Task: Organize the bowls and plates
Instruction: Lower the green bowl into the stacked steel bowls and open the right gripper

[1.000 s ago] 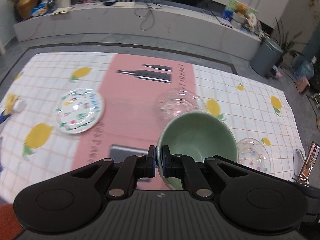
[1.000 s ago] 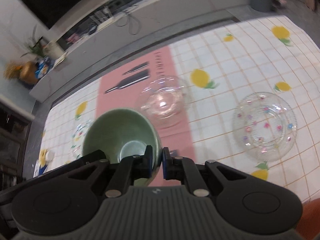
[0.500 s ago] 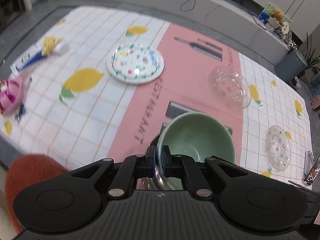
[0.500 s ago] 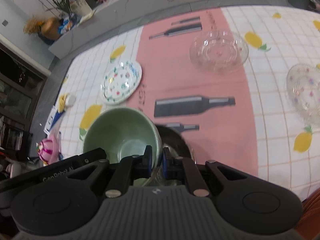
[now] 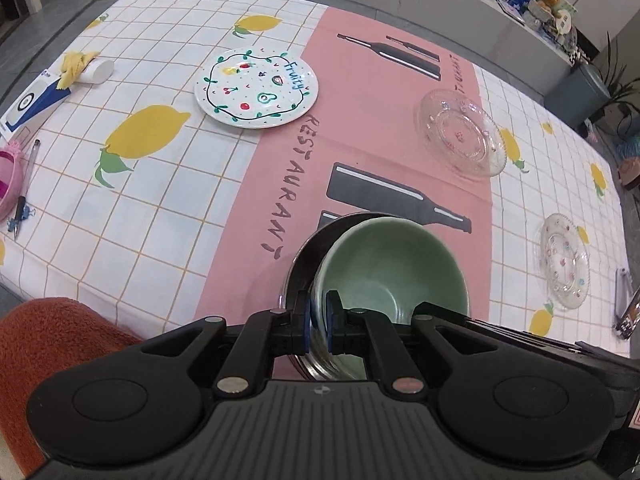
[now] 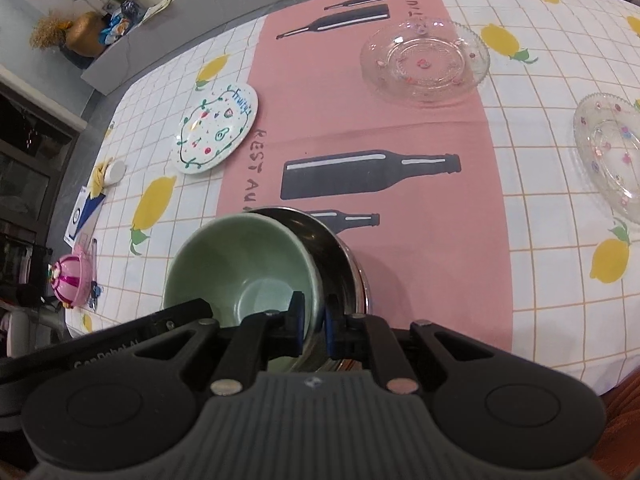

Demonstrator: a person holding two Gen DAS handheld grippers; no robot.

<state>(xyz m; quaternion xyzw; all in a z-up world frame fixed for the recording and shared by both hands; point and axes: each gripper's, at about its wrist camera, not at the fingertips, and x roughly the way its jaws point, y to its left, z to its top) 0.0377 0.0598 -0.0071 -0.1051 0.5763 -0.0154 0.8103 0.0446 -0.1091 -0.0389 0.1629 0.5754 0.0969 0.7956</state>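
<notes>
A pale green bowl [image 5: 390,268] [image 6: 244,264] sits inside a steel bowl [image 5: 308,248] [image 6: 340,256] near the table's front edge. My left gripper [image 5: 316,326] is shut on the green bowl's left rim. The right gripper [image 6: 314,326] is shut on the opposite rim of the same bowl. A white fruit-painted plate [image 5: 256,88] [image 6: 216,130] lies far left on the cloth. A clear glass dish [image 5: 460,132] [image 6: 424,60] rests on the pink strip, and a smaller glass dish with coloured dots [image 5: 564,262] [image 6: 612,156] lies to the right.
The lemon-print tablecloth [image 5: 160,200] covers the table. A pink toy [image 6: 70,278], a pen [image 5: 24,192], a blue-white box [image 5: 32,100] and a white cup [image 5: 98,72] lie at the left edge. A phone [image 5: 626,308] rests at the right edge. An orange seat [image 5: 52,344] stands below.
Both grippers carried the green bowl toward the near table edge and lowered it into the steel bowl, tilting downward. The plates now lie farther away in both views.
</notes>
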